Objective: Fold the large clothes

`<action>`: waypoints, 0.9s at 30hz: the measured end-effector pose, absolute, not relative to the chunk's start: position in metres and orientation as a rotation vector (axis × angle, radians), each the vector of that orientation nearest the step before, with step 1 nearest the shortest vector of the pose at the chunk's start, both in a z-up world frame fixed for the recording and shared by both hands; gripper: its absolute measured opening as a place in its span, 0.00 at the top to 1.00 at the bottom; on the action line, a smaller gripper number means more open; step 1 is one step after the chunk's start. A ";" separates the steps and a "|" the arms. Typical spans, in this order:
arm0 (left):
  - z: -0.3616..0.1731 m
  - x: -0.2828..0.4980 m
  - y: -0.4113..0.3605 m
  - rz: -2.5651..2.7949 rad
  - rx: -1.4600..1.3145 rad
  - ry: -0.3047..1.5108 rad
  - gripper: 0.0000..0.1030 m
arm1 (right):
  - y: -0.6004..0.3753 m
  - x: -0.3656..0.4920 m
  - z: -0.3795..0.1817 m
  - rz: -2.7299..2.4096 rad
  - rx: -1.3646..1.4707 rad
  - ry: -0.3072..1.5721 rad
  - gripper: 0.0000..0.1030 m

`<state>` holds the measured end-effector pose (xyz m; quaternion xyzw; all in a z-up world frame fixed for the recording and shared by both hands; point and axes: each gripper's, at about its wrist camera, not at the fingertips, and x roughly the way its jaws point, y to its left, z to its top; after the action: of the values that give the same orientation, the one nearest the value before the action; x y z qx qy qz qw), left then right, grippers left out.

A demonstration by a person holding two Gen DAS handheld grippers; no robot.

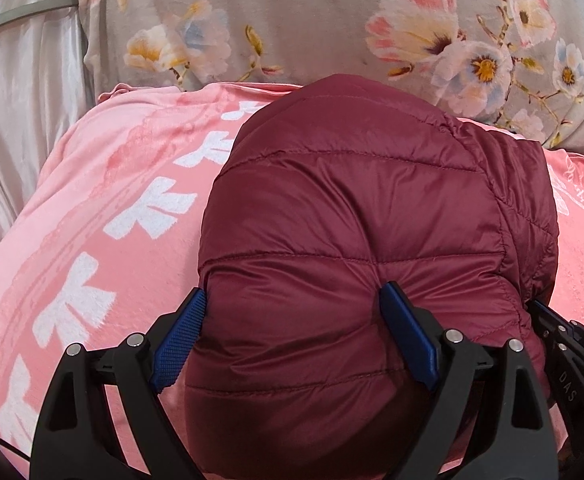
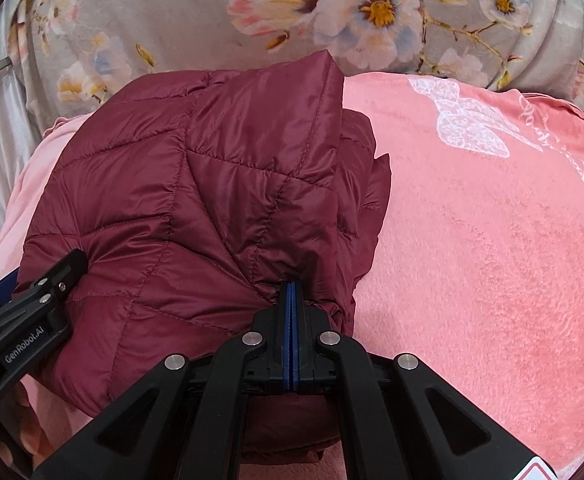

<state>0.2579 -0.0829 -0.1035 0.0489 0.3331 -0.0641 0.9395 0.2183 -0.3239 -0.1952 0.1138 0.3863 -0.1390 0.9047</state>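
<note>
A maroon quilted puffer jacket (image 1: pixel 352 216) lies folded into a thick bundle on a pink blanket (image 1: pixel 104 208). My left gripper (image 1: pixel 292 300) is open, its blue pads (image 1: pixel 184 332) set wide on either side of the bundle's near edge. In the right wrist view the jacket (image 2: pixel 212 184) fills the left half. My right gripper (image 2: pixel 292 284) is shut on a pinch of the jacket's near right edge. The left gripper (image 2: pixel 28 304) shows at that view's left edge, and the right gripper shows at the left wrist view's right edge (image 1: pixel 564 344).
The pink blanket (image 2: pixel 492 240) with white prints covers the bed. A grey floral blanket (image 1: pixel 332 20) lies bunched along the far side. A pale satin sheet (image 1: pixel 20 100) lies at the far left.
</note>
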 end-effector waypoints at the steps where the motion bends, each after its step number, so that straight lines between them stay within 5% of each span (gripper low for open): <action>1: -0.105 0.257 -0.083 -0.129 0.100 0.676 0.16 | -0.323 0.219 -0.195 -0.289 0.232 0.800 1.00; 27: -0.115 0.263 -0.089 -0.121 0.112 0.694 0.15 | -0.299 0.232 -0.198 -0.388 0.044 0.852 1.00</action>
<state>0.2635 -0.0887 -0.1154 0.0546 0.3397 -0.0592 0.9371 0.2320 -0.2991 -0.1977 0.0213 0.4106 -0.1869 0.8922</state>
